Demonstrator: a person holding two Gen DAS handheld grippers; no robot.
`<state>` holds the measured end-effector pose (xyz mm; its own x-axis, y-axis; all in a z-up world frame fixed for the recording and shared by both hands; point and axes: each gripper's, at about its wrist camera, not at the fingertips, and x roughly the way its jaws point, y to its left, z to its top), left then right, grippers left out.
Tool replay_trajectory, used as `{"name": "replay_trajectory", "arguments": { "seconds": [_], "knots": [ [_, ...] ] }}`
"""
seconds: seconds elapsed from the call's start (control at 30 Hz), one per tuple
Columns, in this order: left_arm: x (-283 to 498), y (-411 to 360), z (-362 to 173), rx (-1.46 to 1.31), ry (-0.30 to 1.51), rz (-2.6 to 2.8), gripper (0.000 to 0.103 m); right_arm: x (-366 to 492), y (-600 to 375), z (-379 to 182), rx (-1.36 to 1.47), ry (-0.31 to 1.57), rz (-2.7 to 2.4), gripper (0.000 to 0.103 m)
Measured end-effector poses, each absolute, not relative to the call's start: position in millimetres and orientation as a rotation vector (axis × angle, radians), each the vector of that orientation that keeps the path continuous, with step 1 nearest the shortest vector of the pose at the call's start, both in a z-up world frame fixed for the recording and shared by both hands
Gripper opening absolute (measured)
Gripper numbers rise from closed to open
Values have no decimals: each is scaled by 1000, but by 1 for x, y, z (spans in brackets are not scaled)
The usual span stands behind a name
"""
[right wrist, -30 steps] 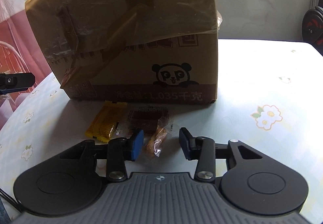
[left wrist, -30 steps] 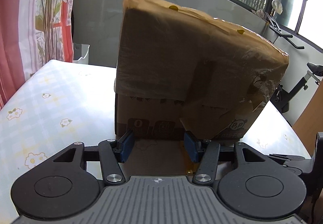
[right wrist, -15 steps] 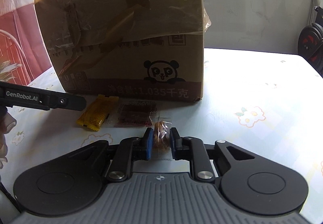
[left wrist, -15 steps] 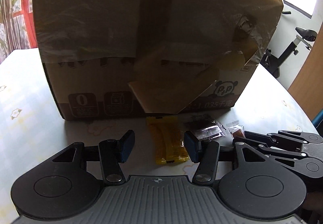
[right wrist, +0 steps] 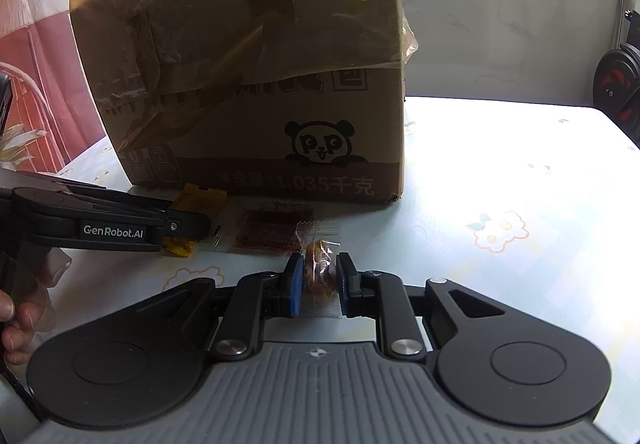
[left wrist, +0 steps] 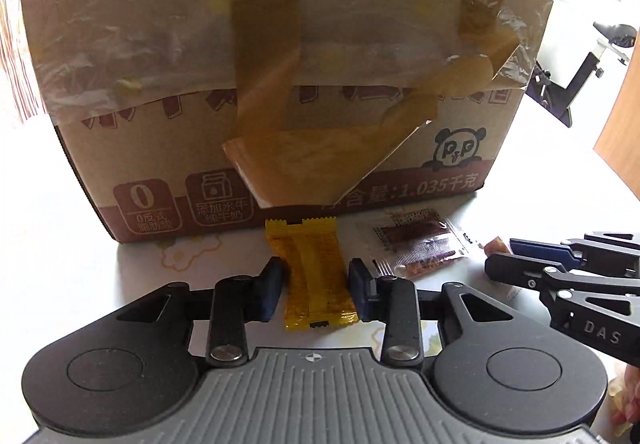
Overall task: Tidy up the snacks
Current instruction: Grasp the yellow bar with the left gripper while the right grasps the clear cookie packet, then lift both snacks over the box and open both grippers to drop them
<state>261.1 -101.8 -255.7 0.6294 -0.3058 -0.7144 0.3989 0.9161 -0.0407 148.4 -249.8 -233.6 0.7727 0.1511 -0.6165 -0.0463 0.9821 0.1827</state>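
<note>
A yellow snack packet [left wrist: 314, 276] lies on the table in front of a cardboard box [left wrist: 280, 56]. My left gripper [left wrist: 316, 284] straddles it, pads touching or nearly touching its sides. A clear packet of dark snack [left wrist: 420, 248] lies to its right. My right gripper [right wrist: 318, 282] is shut on a small clear-wrapped brown snack [right wrist: 320, 268]. In the right wrist view the box [right wrist: 248, 64], yellow packet [right wrist: 200, 200] and dark packet [right wrist: 272, 230] lie ahead. The right gripper shows in the left view [left wrist: 498, 258].
The table [right wrist: 520, 172] has a white flowered cloth. A red curtain [right wrist: 36, 24] hangs at the left. Exercise equipment [left wrist: 580, 60] stands beyond the table's right side. A hand [right wrist: 16, 324] holds the left gripper's handle.
My left gripper moved forward and narrowed around the yellow packet. My right gripper closed on the small brown snack and stays shut on it.
</note>
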Motion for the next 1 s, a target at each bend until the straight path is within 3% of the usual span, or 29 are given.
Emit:
{"name": "replay_trajectory", "arguments": {
  "seconds": [0.33,0.6,1.0],
  "knots": [
    [232,-69,-241,80,803,-386,33,148,-249,-234,161,678,110,19],
    [219,-32,-197,8,710,-367,33,138,-250,-220,179,638,117,19],
    [217,-22,-76,34,376,-416,33,143,-262,-98,130,325,202,19]
  ]
}}
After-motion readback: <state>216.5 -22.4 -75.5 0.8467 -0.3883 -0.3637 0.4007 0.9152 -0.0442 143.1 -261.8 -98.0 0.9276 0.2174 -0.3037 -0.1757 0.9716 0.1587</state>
